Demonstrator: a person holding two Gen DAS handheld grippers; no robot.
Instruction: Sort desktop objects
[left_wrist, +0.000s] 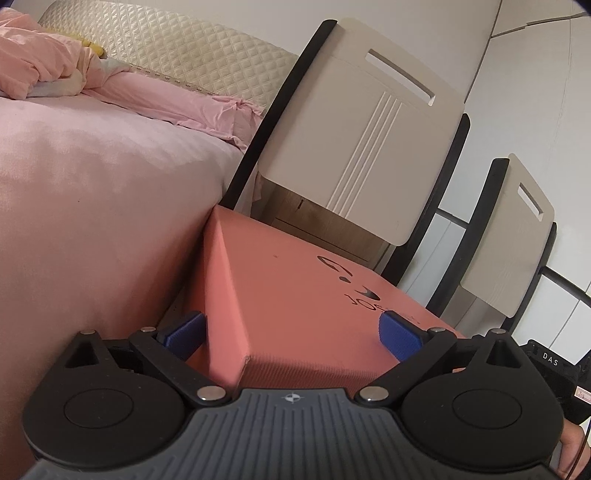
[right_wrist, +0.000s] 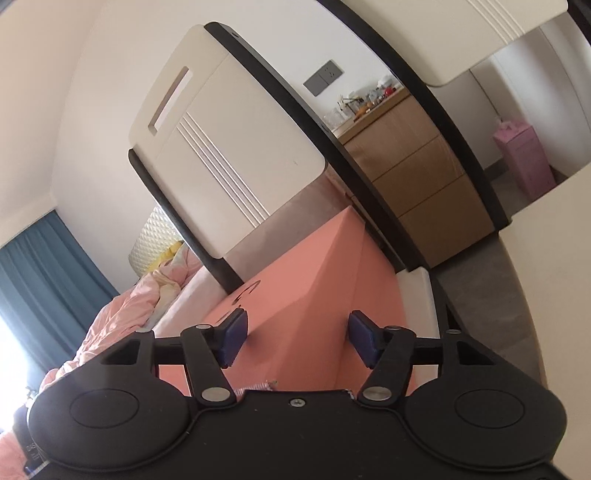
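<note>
A salmon-pink cardboard box (left_wrist: 295, 288) with dark lettering on its top fills the middle of both wrist views, tilted. In the left wrist view one corner of it sits between my left gripper's (left_wrist: 291, 332) blue pads (left_wrist: 399, 334); one pad lies on the lettered top and the other against the side face, both touching. My right gripper (right_wrist: 298, 339) grips another edge of the same box (right_wrist: 303, 280), with its blue pads (right_wrist: 232, 338) pressed on the two faces either side of the ridge. Both grippers are shut on the box.
A bed with a pink sheet (left_wrist: 92, 184) and a crumpled pink quilt lies close on the left. Two chairs with cream backs (left_wrist: 362, 147) and black frames stand just behind the box. A wooden drawer cabinet (right_wrist: 413, 173), a white table edge (right_wrist: 546, 240) and a blue curtain (right_wrist: 40, 266) are farther off.
</note>
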